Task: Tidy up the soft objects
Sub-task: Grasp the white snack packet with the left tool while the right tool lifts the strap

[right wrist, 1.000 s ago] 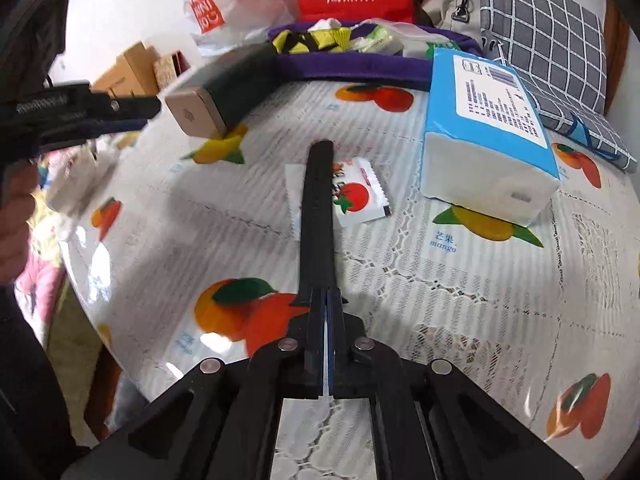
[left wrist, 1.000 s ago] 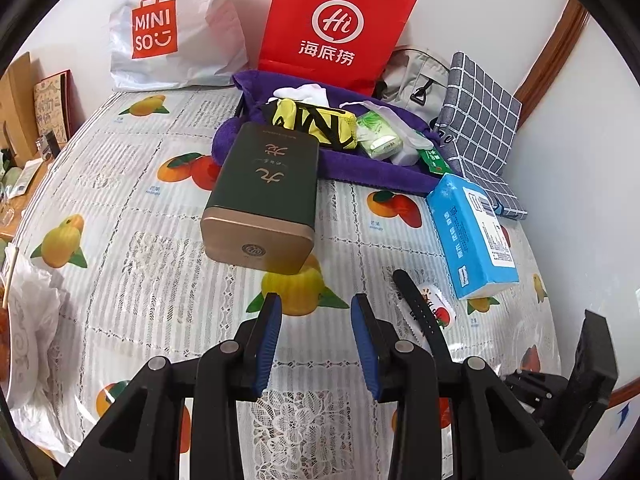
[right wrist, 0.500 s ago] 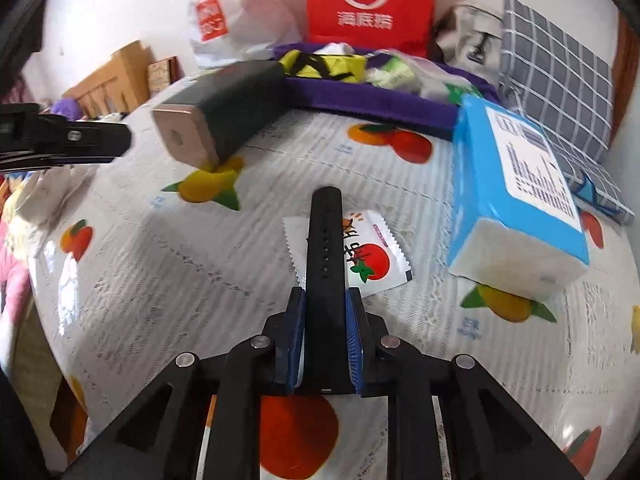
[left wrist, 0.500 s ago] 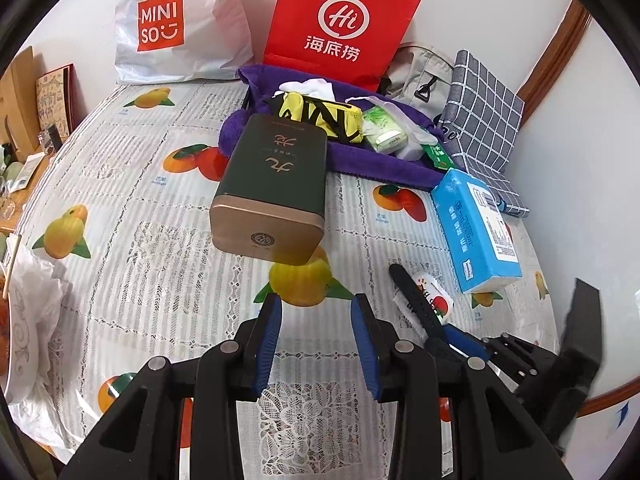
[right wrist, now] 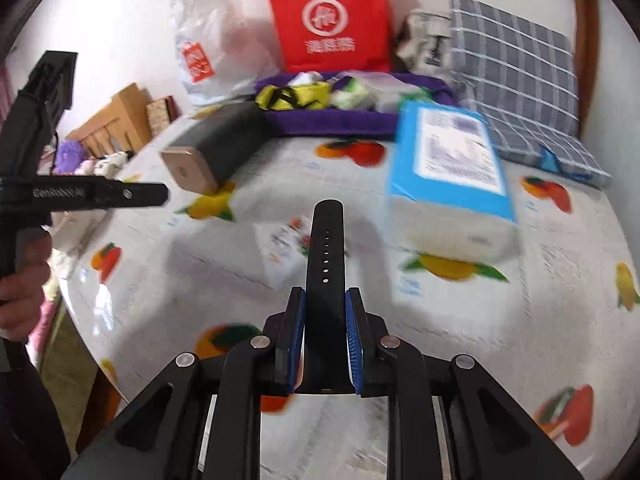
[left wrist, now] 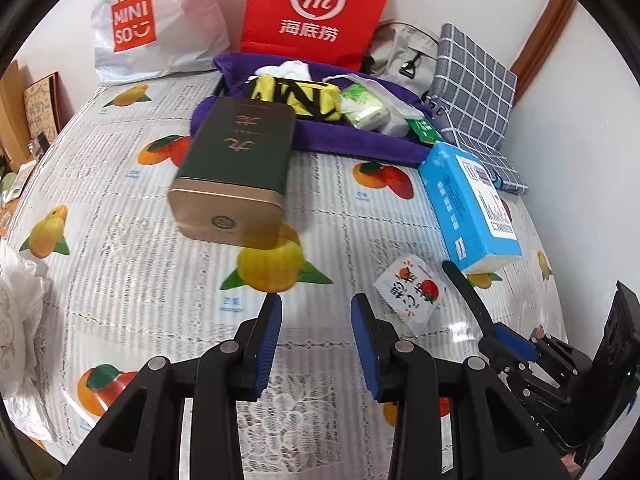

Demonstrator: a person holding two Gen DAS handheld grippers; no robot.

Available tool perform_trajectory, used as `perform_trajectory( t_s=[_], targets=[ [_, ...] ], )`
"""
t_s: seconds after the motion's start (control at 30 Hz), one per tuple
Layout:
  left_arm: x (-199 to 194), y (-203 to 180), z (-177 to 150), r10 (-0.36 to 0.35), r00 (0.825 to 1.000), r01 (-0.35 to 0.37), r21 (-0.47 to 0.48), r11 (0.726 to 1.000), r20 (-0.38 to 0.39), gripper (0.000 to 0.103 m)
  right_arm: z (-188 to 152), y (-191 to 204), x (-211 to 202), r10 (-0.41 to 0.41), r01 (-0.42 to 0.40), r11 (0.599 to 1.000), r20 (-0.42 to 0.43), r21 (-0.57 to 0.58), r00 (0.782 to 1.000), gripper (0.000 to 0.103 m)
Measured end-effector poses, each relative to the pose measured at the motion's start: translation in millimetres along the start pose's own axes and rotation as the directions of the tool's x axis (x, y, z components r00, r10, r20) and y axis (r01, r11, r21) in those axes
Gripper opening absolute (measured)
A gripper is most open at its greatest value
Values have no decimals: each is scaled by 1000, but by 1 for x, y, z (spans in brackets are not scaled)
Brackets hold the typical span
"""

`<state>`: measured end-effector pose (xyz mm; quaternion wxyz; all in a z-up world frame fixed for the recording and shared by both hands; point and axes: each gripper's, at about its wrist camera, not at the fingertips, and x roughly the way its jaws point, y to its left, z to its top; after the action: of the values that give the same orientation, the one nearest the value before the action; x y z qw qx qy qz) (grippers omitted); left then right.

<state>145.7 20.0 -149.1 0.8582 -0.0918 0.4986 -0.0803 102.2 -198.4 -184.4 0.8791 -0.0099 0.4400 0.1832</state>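
Right tongs (right wrist: 325,340) clamp black strap (right wrist: 326,248), strap raised over desk (right wrist: 500,320). Left tongs (left wrist: 316,332) narrowly parted, empty, above desk. Tomato sachet (left wrist: 412,292) just beside, blue tissue pack (left wrist: 468,200) beyond.

The white plastic carrier bag (left wrist: 160,24) at the wall bears a red square reading "MINISO". The red paper bag (left wrist: 316,8) beside it shows a white ring with "Hi" above "海底捞". The fruit-printed tablecloth (left wrist: 120,184) carries "芒果" and "mango" beneath its yellow fruits. The left gripper's black arm (right wrist: 92,194) reads "GenRobot.AI".
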Motion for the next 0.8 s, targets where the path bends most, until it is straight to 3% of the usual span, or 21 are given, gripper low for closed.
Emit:
perform_trajectory(
  t_s=[0.3,0.47,0.63,0.7,0.73,0.8],
  targets=[
    [5,-16,-4,6,1000,-5,37,999,-16,34,-38,-38,-5,-157,160,987,-89,18,984,20],
    [7,-21,-4,9,1000,-8,50,999,-25,34,-41,-49,2,-142,145,988,-62,51,988,24],
    [9,-26,-5,12,999,-10,65,998,-30,34,-33,-47,10,-144,145,988,-25,44,989,33],
    [10,-27,-5,9,999,-7,69,998,-33,34,-32,-47,13,-148,148,988,-15,51,989,32],
    [10,-28,-5,9,999,-7,72,997,-34,34,-31,-47,13,-150,151,987,-9,50,989,25],
    [14,-31,-5,7,999,-3,81,997,-40,34,-31,-50,14,-152,152,987,-2,56,988,21]
  ],
)
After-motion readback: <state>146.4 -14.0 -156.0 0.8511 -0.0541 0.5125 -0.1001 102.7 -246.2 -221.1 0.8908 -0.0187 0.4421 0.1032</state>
